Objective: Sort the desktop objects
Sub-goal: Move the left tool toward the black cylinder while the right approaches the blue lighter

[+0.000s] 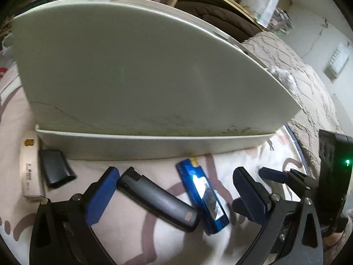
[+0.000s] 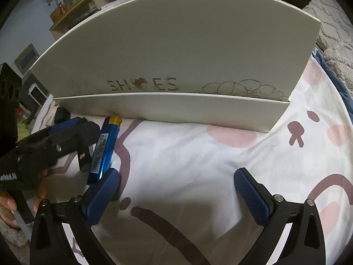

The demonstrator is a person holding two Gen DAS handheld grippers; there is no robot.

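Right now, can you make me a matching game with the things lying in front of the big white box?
Things:
1. black lighter
2. blue lighter
3. small black case
4. white box

Descriptions:
A. shiny, with a yellow top end
B. between the left gripper's open fingers
C. standing upright behind everything
D. beside a white tube at far left

Pairs: 1-B, 2-A, 3-D, 4-C

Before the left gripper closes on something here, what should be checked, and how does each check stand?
1. Left gripper open: ok.
2. Black lighter between its fingers: ok.
3. Blue lighter outside the grasp: not ok, it lies between the fingers too, touching the black one.
4. Right gripper open and empty: ok.
5. Shoe box opening clear: cannot tell, interior hidden.
6. Black case clear of fingers: ok.
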